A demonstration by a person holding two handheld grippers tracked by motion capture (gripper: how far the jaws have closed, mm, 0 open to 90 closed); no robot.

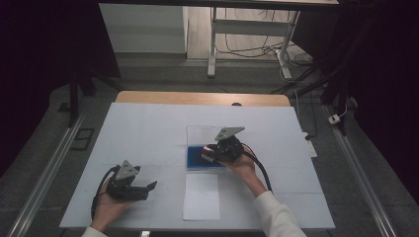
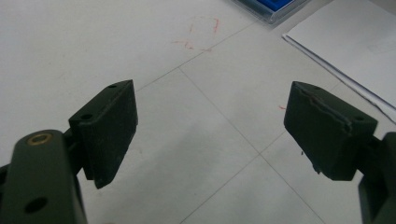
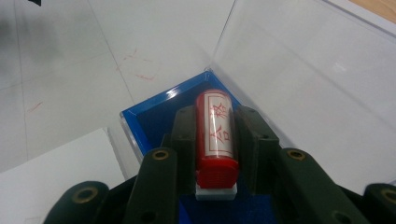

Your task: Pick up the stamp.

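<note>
The right gripper (image 3: 212, 140) has its jaws closed tight on a red stamp (image 3: 215, 135), which stands between them with its labelled barrel facing the camera and its white base toward the hand. The stamp sits over the blue pad (image 3: 154, 116) of an ink box whose clear lid (image 3: 303, 84) is swung open and stands up beyond it. In the high view the same gripper (image 1: 210, 152) hovers over that blue pad (image 1: 195, 159) near the middle of the table (image 1: 138, 128). Whether the stamp's face is touching the ink or hanging just above it is hard to tell from these angles.

The left gripper (image 2: 210, 135) rests well apart at the left, jaws spread wide and holding nothing, with bare table between them. In the high view it (image 1: 143, 190) lies low in the person's left hand (image 1: 108, 205).

A white sheet (image 1: 201, 195) lies just in front of the ink box, on the person's side.

The step in hand looks like inking the stamp, or lifting it out of the box. The next move probably calls for raising it clear of the box wall, carrying it back over the sheet, and pressing it down square. The grip should stay firm so the barrel does not tilt. The idle left gripper could steady the paper if it slides.
</note>
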